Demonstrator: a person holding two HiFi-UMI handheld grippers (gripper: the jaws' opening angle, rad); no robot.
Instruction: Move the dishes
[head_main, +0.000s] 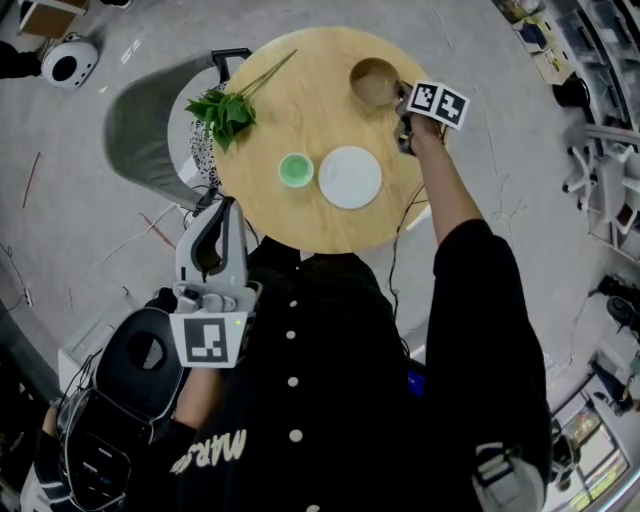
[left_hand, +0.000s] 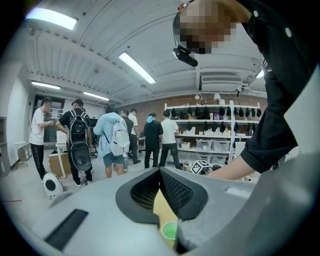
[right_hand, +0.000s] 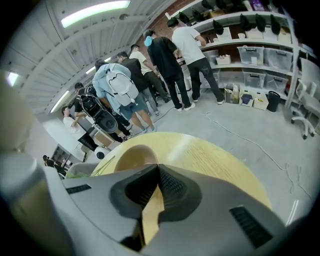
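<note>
Right tool (right_hand: 158, 167) clenched, nothing between the jaws — tips at the rim of the bowl (head_main: 374, 80), desk (head_main: 300, 215) 1 o'clock. Left tool (left_hand: 160, 171) clenched, empty — off-desk at 7. Cup (head_main: 295, 170) and plate (head_main: 350, 177) sit mid-desk.

Round table (head_main: 300, 215): bowl (head_main: 374, 82), cup (head_main: 296, 170), plate (head_main: 350, 177), greens (head_main: 225, 112)

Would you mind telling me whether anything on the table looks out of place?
Only the leafy sprig: it lies loose on the round table at its left rim, among dishes. Nothing looks spilled or tipped.

Grey conc. floor (head_main: 500, 200) (shelves (left_hand: 215, 120) behind).
</note>
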